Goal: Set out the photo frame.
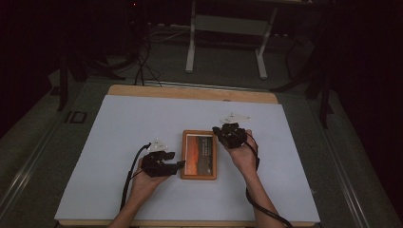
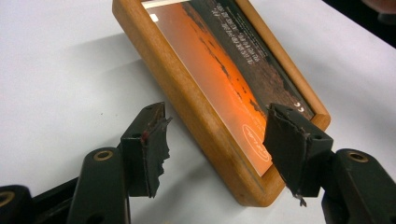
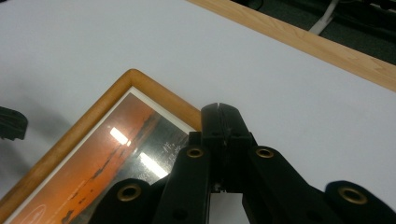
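High view, white tabletop (image 1: 142, 142), seemingly dark room.

left black two-jaw gripper (image 1: 177, 165): jaws spread wide, pointing right | right black two-jaw gripper (image 1: 219, 130): jaws pressed together, pointing left | both forearms enter from bottom edge

The desk (image 1: 142, 123) has a white top (bare wood edges its far side), and a wooden picture frame (image 1: 199, 155) lies flat near its middle.
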